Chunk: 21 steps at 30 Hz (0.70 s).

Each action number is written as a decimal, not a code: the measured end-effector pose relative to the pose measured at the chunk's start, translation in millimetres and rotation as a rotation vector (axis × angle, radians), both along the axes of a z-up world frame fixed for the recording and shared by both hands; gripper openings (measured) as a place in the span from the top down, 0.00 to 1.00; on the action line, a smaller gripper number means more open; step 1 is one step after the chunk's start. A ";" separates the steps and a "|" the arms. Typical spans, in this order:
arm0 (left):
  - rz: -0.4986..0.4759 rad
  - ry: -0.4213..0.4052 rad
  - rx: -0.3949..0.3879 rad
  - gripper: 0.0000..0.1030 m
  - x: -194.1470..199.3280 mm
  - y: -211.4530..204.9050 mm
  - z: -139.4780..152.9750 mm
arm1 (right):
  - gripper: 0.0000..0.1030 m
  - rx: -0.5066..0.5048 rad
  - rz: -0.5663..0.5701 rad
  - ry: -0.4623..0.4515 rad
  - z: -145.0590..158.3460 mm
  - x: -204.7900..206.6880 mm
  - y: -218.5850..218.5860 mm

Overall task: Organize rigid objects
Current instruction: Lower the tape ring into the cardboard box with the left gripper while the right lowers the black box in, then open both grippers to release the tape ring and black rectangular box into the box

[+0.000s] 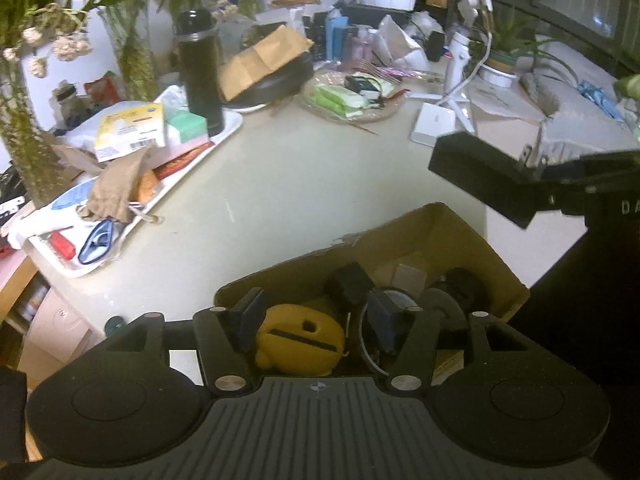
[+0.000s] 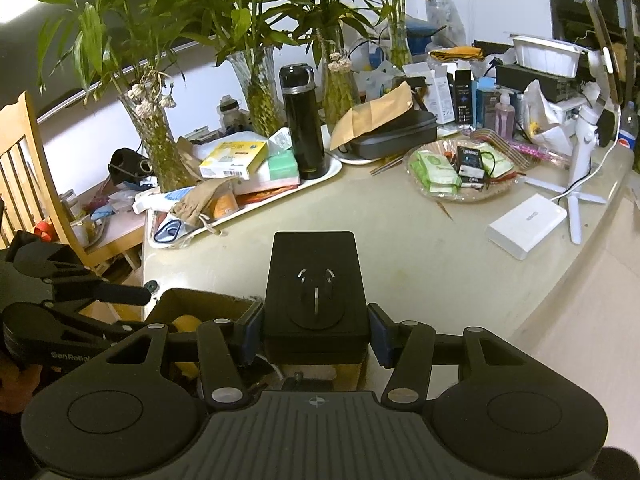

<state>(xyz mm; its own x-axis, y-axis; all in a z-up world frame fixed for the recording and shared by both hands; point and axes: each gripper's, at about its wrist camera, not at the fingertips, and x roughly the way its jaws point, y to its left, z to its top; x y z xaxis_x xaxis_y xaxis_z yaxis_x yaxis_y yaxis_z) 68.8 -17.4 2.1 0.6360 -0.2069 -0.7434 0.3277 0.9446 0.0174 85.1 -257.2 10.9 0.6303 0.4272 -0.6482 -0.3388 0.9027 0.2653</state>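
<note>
Right gripper [image 2: 316,330] jaws pinch a boxy black charger [image 2: 316,280], prongs up; left gripper [image 1: 312,326] jaws spread.

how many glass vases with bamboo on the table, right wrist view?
4. Left vase by the chair, second vase left of the black thermos, third vase right of it, fourth vase farther back. Clutter may hide more.

A lived-in home: a cluttered table [image 2: 360,232] holds bamboo stalks in glass vases [image 2: 158,140], a black flask [image 2: 302,120], a dish [image 2: 464,168] of snack packets and a soap bottle [image 2: 505,114] at the far side, with a wooden chair [image 2: 28,168] at left.
</note>
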 end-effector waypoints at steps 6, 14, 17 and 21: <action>0.053 -0.020 -0.034 0.46 -10.1 7.9 7.9 | 0.45 0.012 0.027 0.013 -2.1 -4.6 13.0; 0.118 -0.037 -0.073 0.46 -18.9 18.6 14.4 | 0.44 0.061 0.091 0.098 -12.9 4.3 44.9; 0.142 -0.045 -0.081 0.46 -22.1 21.8 16.5 | 0.23 0.026 0.116 0.097 -15.8 1.5 56.1; 0.169 -0.061 -0.091 0.29 -27.0 25.5 19.1 | 0.07 -0.060 0.127 0.082 -12.8 -5.8 62.8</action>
<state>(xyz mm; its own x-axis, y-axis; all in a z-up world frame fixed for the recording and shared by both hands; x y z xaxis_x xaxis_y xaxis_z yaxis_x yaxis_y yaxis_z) 41.7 8.1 21.2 0.7105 -0.1575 -0.6859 0.1649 0.9848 -0.0553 79.3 -194.4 -1.9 0.5176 0.4592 -0.7220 -0.4307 0.8689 0.2439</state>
